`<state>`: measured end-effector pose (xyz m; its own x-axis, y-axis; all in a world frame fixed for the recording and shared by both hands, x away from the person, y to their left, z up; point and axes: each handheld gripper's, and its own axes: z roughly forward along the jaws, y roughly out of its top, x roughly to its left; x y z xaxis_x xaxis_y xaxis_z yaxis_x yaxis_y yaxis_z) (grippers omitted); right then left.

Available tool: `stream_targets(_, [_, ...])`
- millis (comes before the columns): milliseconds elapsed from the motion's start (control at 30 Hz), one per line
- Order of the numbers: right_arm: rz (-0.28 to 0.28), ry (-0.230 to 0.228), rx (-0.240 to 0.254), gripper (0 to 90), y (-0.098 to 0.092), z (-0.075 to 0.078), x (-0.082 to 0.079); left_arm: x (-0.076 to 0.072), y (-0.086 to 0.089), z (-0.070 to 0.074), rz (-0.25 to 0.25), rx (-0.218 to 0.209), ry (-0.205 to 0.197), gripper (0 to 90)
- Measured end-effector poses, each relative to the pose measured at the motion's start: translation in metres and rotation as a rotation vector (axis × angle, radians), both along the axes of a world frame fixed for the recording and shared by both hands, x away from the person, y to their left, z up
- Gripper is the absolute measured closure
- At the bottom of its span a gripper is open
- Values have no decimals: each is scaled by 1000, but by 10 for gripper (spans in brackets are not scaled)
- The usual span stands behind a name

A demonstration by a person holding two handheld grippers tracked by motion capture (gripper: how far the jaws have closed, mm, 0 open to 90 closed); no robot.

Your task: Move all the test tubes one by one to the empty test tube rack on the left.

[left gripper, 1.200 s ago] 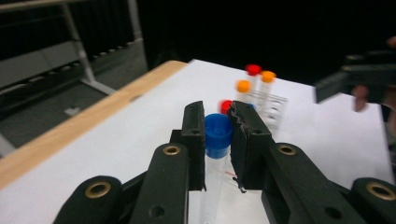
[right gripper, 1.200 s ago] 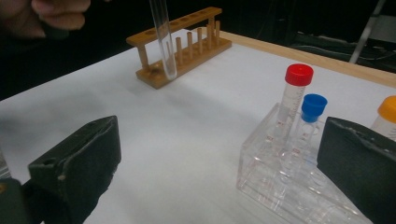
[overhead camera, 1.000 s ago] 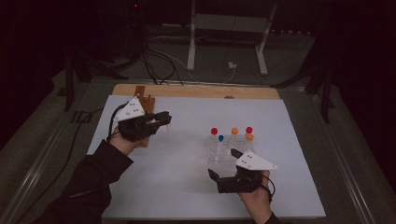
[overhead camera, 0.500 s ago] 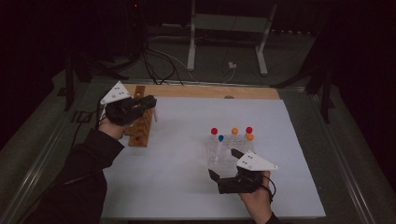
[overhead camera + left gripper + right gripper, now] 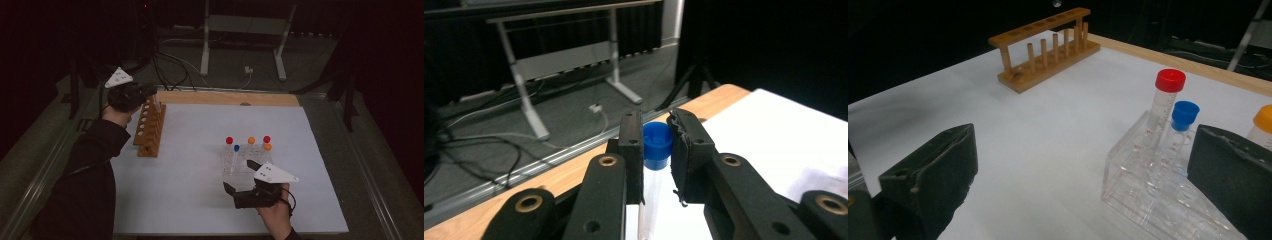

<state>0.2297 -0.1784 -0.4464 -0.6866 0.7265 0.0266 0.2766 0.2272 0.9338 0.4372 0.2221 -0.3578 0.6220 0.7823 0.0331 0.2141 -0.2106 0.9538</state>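
At the far left of the counter (image 5: 200, 190), the left tool (image 5: 656, 145) is clamped on a blue-capped test tube (image 5: 657, 145) — its pads pinch the tube just at the cap, above the far end of the wooden rack (image 5: 150, 127). Right of centre stands a clear plastic rack (image 5: 245, 162) holding red-, blue- and orange-capped tubes. Just before it rests the right tool (image 5: 240, 176) — jaws spread wide, nothing between them.
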Motion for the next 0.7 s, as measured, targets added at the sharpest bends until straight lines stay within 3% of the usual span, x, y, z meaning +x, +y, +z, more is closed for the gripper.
stream_targets(200, [20, 6, 12, 0, -2, 0, 0, 24, 9, -1, 56, 18, 8, 778])
stream_targets(367, [31, -2, 14, 0, -2, 1, -1, 44, 17, -10, 120, 30, 21, 777])
stream_targets(700, [36, 5, 22, 0, -3, 0, -1, 72, 29, -30, 238, -8, 21, 777])
